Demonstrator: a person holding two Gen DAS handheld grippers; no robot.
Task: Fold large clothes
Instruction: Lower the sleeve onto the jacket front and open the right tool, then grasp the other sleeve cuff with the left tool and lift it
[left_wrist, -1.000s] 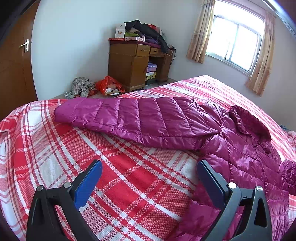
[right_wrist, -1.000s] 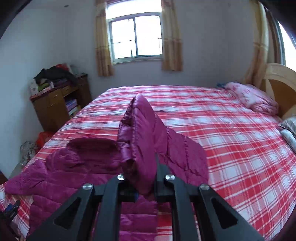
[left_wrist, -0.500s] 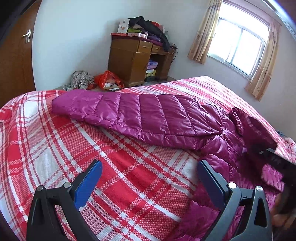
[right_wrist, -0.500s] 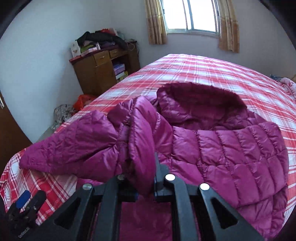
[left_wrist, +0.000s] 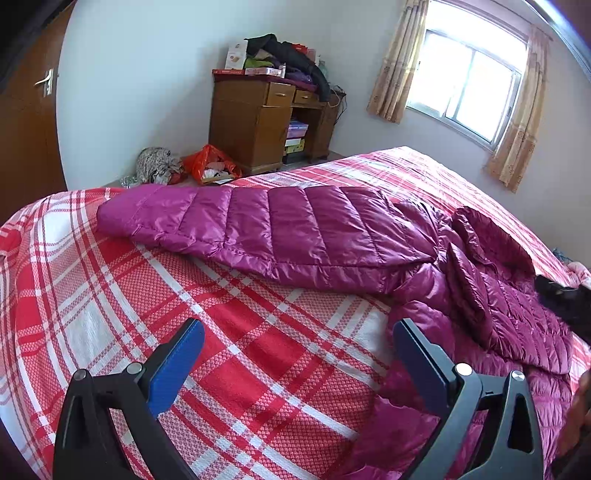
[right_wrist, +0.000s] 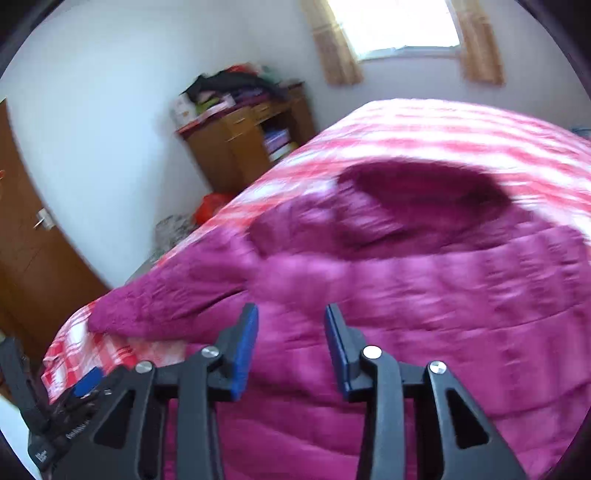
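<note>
Left wrist view: sleeve (left_wrist: 280, 225) stretched left-right across bed (left_wrist: 110, 295), just beyond wide-open, empty left tool (left_wrist: 295, 354); right tool (right_wrist: 291, 325) parted, empty, farther right over jacket (right_wrist: 424, 306)

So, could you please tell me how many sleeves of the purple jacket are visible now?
2. One sleeve lies stretched out leftward across the plaid bedspread; the other sleeve is folded over the puffer jacket body, on the right. Neither gripper holds any fabric.
</note>
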